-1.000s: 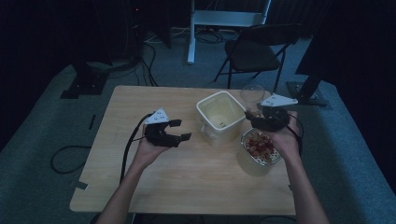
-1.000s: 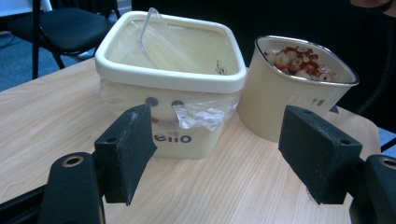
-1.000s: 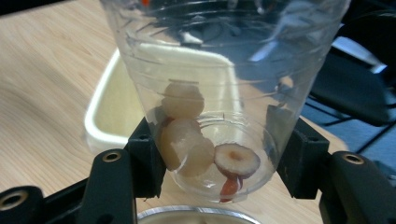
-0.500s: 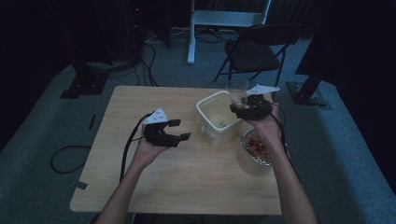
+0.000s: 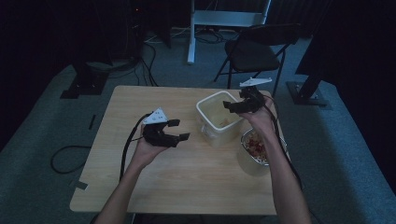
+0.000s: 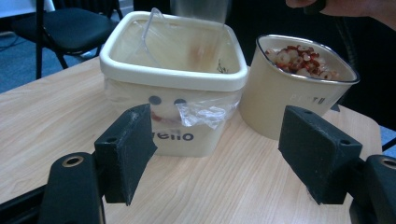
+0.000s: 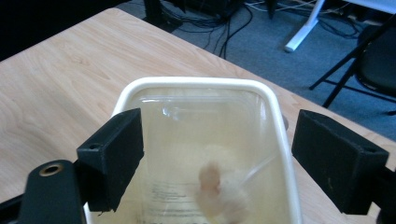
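Observation:
A cream square tub (image 5: 218, 122) lined with clear plastic stands right of the table's middle. Beside it, toward the near right, is a round cream bowl (image 5: 254, 148) of red-and-white pieces. My right gripper (image 5: 236, 105) hovers open over the tub's far right rim. In the right gripper view, the gripper (image 7: 218, 156) looks down into the tub (image 7: 280, 140), where a blurred pale pink lump (image 7: 215, 186) lies. My left gripper (image 5: 180, 130) is held open, nothing in it, just left of the tub. In the left gripper view, the gripper (image 6: 219, 156) faces the tub (image 6: 173, 74) and the bowl (image 6: 289, 100).
The wooden table (image 5: 140, 102) is bare on its left half and along the near edge. A black folding chair (image 5: 261, 51) stands behind the far right corner. Cables run on the floor at the left (image 5: 65, 158). The right hand (image 6: 350, 7) shows above the bowl.
My right gripper has moved from above the round bowl, up and leftward, to above the square tub. The left gripper has stayed in place.

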